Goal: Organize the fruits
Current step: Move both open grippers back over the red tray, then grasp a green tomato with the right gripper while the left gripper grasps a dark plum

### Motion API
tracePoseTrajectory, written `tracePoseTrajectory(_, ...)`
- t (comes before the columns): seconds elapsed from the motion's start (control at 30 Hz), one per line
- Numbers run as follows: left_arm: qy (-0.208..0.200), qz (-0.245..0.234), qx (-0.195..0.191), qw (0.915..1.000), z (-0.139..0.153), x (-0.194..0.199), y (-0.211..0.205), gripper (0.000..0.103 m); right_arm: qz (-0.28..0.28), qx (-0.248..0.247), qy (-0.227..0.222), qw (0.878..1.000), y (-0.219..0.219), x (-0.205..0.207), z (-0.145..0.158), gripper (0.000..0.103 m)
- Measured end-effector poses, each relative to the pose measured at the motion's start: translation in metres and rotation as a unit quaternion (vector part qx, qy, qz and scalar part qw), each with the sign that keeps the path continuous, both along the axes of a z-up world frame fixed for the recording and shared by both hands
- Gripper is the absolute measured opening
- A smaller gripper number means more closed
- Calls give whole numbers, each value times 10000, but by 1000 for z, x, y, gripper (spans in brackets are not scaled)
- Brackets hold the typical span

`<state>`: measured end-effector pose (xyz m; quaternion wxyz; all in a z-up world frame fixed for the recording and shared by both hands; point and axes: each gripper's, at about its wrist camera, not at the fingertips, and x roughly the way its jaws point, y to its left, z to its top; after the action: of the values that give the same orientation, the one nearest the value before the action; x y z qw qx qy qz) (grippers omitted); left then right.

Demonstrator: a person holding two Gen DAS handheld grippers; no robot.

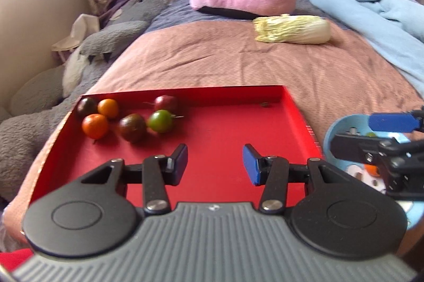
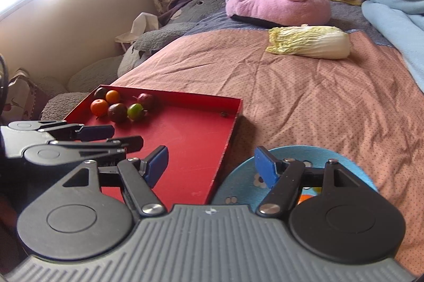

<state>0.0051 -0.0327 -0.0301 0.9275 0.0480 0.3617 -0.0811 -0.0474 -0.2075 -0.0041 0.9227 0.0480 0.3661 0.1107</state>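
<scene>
Pink bedspread [image 1: 238,61] underneath, red tray [image 1: 296,107] on it, blue plate [image 2: 238,176] just beside the tray's right edge. Six small fruits [image 1: 132,124] bunched in the tray's far left corner. Left gripper [image 1: 215,162] spread wide, nothing between, fruits ahead-left. Right gripper [image 2: 210,166] spread too, straddling tray edge and plate.

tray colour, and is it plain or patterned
Plain red tray, no pattern on its floor or walls; clearest in the left wrist view.
</scene>
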Motion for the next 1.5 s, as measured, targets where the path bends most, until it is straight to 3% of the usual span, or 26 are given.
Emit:
tracePoseTrajectory(0.23, 219, 777, 120, 9967, -8, 9, 20, 49, 282, 45, 147, 9995, 16, 8, -14, 76)
tracePoseTrajectory(1.07, 447, 1227, -23, 9914, -19, 12, 27, 49, 576, -25, 391, 9976, 45, 62, -41, 76)
tracePoseTrajectory(1.33, 494, 1509, 95, 9873, -24, 17, 31, 49, 623, -129, 313, 9975, 57, 86, -46, 75)
tracePoseTrajectory(1.5, 628, 1726, 225, 9827, -30, 23, 35, 49, 1003, -68, 234, 9947, 82, 106, -42, 70)
